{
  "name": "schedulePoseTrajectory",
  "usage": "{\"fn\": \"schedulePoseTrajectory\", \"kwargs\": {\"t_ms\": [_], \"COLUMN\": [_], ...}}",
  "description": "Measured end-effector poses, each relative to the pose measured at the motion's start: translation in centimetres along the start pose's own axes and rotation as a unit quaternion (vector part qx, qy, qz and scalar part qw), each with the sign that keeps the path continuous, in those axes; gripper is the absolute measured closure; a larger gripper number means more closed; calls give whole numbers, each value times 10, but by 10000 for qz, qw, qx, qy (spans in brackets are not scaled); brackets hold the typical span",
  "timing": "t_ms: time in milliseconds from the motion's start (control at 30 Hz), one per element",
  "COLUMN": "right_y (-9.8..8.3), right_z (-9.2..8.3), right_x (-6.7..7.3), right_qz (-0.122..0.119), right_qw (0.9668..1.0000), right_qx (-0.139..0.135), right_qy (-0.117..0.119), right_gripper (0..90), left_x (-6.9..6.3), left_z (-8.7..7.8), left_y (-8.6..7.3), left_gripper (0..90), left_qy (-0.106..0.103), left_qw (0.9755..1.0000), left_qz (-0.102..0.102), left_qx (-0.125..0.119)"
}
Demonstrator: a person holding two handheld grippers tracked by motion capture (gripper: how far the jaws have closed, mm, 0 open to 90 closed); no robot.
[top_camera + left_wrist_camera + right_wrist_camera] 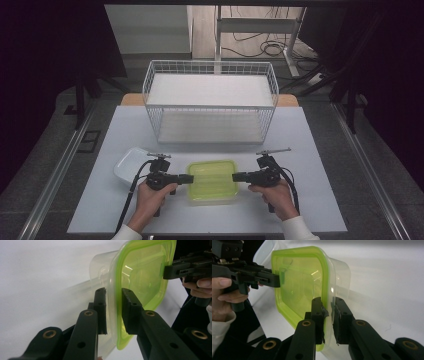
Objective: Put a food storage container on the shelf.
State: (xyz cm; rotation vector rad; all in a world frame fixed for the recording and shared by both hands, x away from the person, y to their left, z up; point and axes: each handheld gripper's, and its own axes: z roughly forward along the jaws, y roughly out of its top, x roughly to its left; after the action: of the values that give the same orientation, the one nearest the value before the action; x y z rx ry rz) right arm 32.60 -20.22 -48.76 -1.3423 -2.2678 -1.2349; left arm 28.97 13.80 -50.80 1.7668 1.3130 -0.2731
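— What's the layout from where you stand?

— Take the wire basket [210,100] as the marker. It sits at the far side of the table [320,150], big and white, with what looks like a flat white sheet across its top; I can't see anything else in it. Just on the near side of it lies the box [212,181], a clear tub with a green lid on top, its long axis running left to right. Off toward the basket's near-left corner there's a white tray [129,163], apparently empty.

— And the grippers?

— One at each short end of the box, so it lies straight between them. The left gripper [187,178] comes in from the left, the right gripper [238,176] from the right, both about equally close.

— Have they got it?

— The right one's jaws are clamped on the lid rim. The left one's jaws straddle the rim on their side; one pad [130,310] seems to touch, but I can't tell if it's truly pinched.

— Anything inside the box?

— It looks empty through the lid.
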Motion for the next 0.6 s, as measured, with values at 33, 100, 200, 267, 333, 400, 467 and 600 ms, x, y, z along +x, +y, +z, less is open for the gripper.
{"fn": "schedulePoseTrajectory", "kwargs": {"t_ms": [33,100,200,267,333,400,467,600], "right_y": [0,1,1,1,1,2,3,4], "right_z": [-1,-2,-4,-6,-7,-8,-10,-14], "right_x": [1,4,5,6,7,9,14,18], "right_qz": [-48,-204,-305,-355,-421,-499,-609,-739], "right_qw": [10000,9997,9995,9993,9990,9985,9978,9966], "right_qx": [-10,-27,-82,-115,-133,-173,-224,-325], "right_qy": [-29,-91,-79,-69,-80,-118,-158,-135], "right_gripper": [794,795,795,794,794,794,794,794], "left_x": [0,0,-2,-3,-5,-6,-8,-11], "left_z": [-1,-2,-4,-5,-6,-8,-11,-17], "left_y": [0,0,1,1,2,2,2,4], "left_gripper": [760,762,766,767,767,768,768,770], "left_qy": [-17,-44,-95,-99,-93,-80,-85,-110], "left_qw": [10000,9999,9998,9997,9996,9994,9990,9981], "left_qz": [27,109,157,190,247,310,380,492], "left_qx": [1,17,-53,-104,-106,-153,-232,-360]}}
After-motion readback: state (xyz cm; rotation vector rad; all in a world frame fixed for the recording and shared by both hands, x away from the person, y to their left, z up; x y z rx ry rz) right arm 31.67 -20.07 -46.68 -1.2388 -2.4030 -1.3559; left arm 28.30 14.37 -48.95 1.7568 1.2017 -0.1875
